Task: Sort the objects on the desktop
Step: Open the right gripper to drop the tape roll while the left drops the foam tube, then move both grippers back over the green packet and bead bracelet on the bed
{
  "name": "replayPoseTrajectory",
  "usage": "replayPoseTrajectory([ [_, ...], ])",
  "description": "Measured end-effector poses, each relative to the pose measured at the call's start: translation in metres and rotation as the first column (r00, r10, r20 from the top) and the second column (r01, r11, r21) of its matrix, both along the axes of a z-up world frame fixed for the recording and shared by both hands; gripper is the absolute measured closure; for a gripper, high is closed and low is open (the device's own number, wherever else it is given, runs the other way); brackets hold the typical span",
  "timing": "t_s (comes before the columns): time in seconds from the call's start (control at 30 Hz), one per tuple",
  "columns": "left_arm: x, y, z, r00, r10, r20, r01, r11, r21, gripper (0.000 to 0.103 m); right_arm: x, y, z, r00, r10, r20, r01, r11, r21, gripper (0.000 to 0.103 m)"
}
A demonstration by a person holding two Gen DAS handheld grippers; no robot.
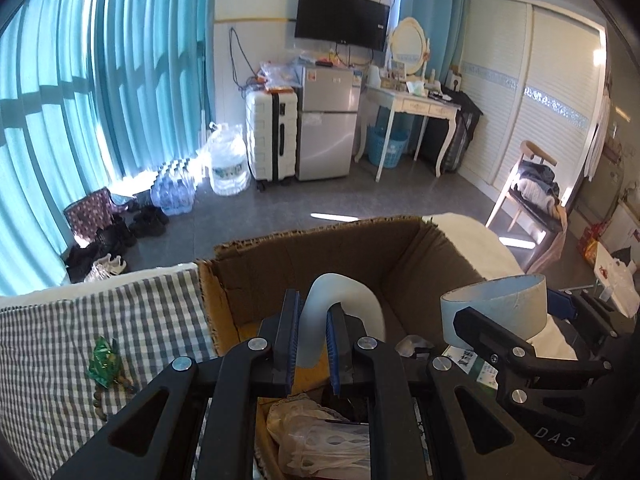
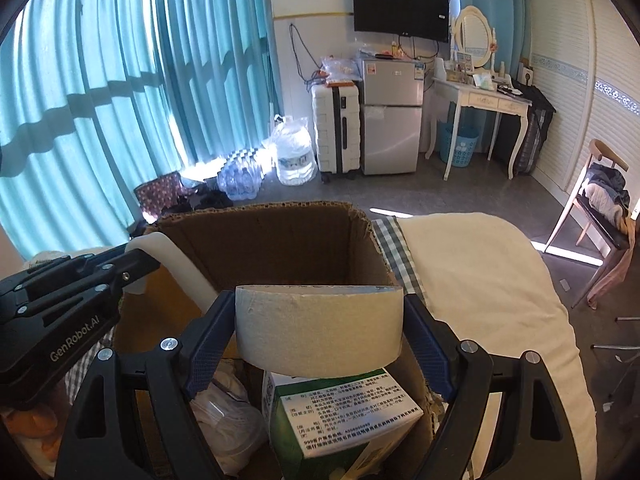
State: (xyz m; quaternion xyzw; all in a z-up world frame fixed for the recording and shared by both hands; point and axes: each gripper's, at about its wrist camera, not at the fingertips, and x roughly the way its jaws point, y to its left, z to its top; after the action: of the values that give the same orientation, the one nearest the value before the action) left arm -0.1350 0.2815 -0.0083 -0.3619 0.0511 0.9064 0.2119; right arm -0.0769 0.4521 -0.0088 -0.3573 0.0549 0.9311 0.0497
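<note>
a bag [image 1: 320,444] and a green box [image 2: 344,420] are seen lying in the carton [image 2: 272,240], just below both grippers. the left gripper [image 1: 314,344] is clamped narrow on a bent white strip [image 1: 344,296], which is held over the carton's open top. the right gripper [image 2: 320,332] is spread wide, and a tape roll [image 2: 318,324] is gripped between its blue pads, also above the carton and over the green box. the two grippers are kept side by side, the strip to the left of the roll. on the checked cloth [image 1: 80,340] left of the carton, a green wrapper [image 1: 103,360] and a string of beads [image 1: 116,386] are left lying. a cream blanket [image 2: 480,280] is spread right of the carton. farther off, a suitcase [image 1: 272,132], a fridge [image 1: 326,120] and a dressing table [image 1: 412,104] are set against the wall.
</note>
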Motion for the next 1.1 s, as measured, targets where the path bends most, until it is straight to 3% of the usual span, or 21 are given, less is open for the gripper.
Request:
replayPoseTrajectory([
  [0.2, -0.008, 0.004, -0.019, 0.999, -0.003, 0.036, 0.003, 1.0, -0.018, 0.09, -0.013, -0.002, -0.021, 0.996, 0.016, 0.089, -0.02, 0.999, 0.045, 0.021],
  [0.37, -0.006, 0.001, -0.018, 0.999, 0.0, 0.034, 0.0, 1.0, -0.022, 0.086, -0.014, -0.003, -0.023, 0.994, -0.004, 0.108, -0.004, 0.997, 0.076, 0.021],
  [0.5, -0.003, 0.001, -0.015, 1.0, 0.004, 0.026, -0.003, 0.999, -0.038, 0.076, -0.008, -0.001, -0.017, 0.997, -0.01, 0.079, 0.005, 0.998, 0.065, 0.02],
  [0.6, 0.0, -0.003, -0.01, 1.0, 0.023, 0.018, -0.022, 0.999, -0.04, 0.045, -0.008, -0.004, -0.013, 0.998, -0.018, 0.061, 0.011, 0.995, 0.1, 0.02],
  [0.77, 0.007, -0.015, 0.008, 0.999, 0.042, -0.016, -0.042, 0.999, -0.004, 0.036, 0.002, -0.006, -0.001, 1.0, -0.026, -0.007, 0.027, 0.994, 0.102, 0.009],
  [1.1, 0.036, -0.035, 0.046, 0.992, 0.061, -0.108, -0.062, 0.998, -0.008, 0.028, 0.016, -0.016, 0.029, 0.992, -0.002, -0.128, 0.007, 0.999, 0.043, 0.008],
])
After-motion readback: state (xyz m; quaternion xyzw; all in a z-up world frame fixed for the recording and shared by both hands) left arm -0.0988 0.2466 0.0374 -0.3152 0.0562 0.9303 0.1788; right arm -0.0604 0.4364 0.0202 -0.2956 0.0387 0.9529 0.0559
